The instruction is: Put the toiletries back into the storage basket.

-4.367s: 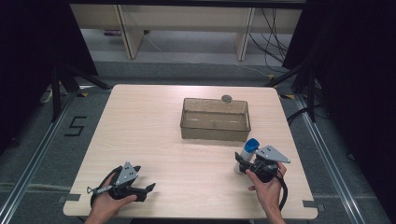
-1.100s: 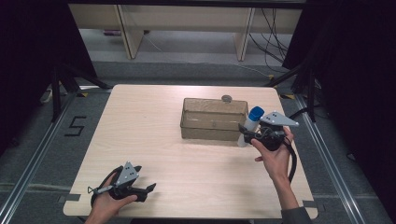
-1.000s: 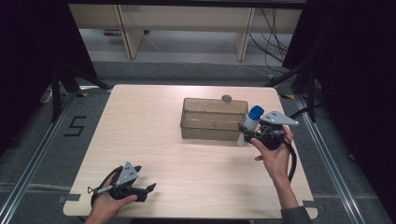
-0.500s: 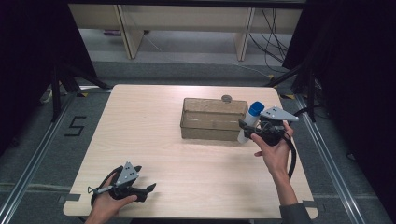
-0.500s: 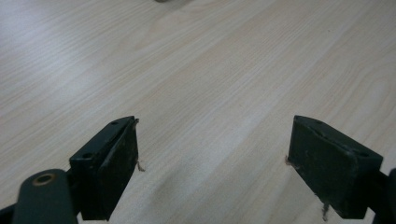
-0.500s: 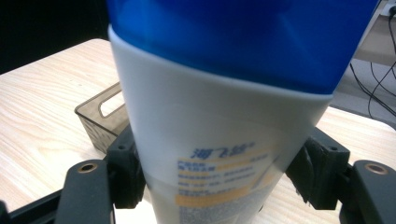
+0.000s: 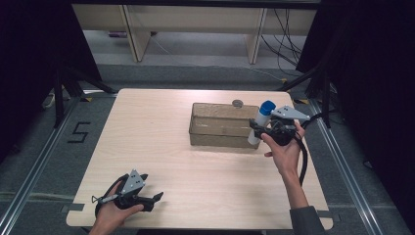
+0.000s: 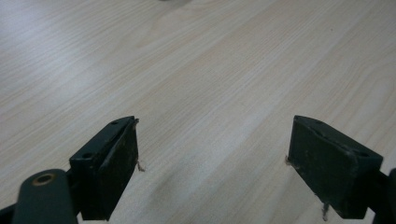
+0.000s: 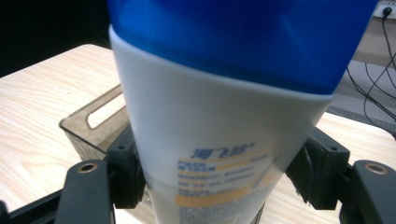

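My right claw (image 7: 255, 131) is clenched on the white tube (image 7: 258, 128) with the blue cap (image 7: 267, 106); both pads press its sides. In the right gripper view the tube (image 9: 219, 154) stands between the jaws, cap end up toward 12 o'clock, print on its lower body, the clear bin's handle slot at 9 o'clock behind it. From the high view the tube sits cap up, slightly tilted, right at the 3 o'clock end of the clear bin (image 7: 220, 132), held above the desk (image 7: 161, 127); I can't tell if it touches the bin wall. The claw body sits at 3 o'clock of the tube, hand (image 7: 283, 152) below it at 5 o'clock. A small round grey thing (image 7: 238, 103) sits at the bin's 12 o'clock edge.

My left claw (image 7: 157, 197) rests low at the desk's 7 o'clock corner, well apart from the tube. In the left gripper view its jaws are released, spread wide, with bare wood grain (image 8: 210, 84) between them.
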Demonstrator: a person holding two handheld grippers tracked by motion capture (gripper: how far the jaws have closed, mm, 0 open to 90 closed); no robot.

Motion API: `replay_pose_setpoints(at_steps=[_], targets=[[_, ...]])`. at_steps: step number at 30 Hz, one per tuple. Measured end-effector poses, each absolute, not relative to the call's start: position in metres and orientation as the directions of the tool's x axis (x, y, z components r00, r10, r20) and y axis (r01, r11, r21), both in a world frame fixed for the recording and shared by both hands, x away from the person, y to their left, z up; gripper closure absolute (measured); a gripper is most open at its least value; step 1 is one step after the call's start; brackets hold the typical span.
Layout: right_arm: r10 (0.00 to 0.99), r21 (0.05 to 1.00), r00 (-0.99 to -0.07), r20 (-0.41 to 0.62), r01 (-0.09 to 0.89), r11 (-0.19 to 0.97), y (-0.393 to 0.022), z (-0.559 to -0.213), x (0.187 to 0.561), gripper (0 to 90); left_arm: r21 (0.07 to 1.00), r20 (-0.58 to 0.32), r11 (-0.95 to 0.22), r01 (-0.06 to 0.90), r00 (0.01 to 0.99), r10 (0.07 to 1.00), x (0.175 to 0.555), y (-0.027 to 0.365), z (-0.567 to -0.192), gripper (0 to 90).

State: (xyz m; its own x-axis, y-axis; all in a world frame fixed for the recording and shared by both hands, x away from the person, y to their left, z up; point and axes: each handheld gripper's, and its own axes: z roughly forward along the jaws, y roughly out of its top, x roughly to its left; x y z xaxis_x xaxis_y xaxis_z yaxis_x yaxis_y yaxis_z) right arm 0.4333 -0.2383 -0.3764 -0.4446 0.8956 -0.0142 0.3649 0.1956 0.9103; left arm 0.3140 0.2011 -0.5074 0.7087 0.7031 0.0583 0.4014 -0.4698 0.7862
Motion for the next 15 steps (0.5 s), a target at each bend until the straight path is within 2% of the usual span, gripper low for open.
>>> replay_pose_setpoints(at_steps=[7, 15], targets=[[0.895, 0.909, -0.443, -0.048, 0.353, 0.223, -0.235, -0.374, 0.442, 32.0, 0.787, 0.062, -0.471, 0.398, 0.709, 0.703, 0.314, 0.201, -0.507, 15.8], [0.908, 0.908, -0.417, -0.035, 0.367, 0.203, -0.234, -0.374, 0.453, 32.0, 0.787, 0.062, -0.472, 0.398, 0.709, 0.702, 0.314, 0.201, -0.507, 15.8]])
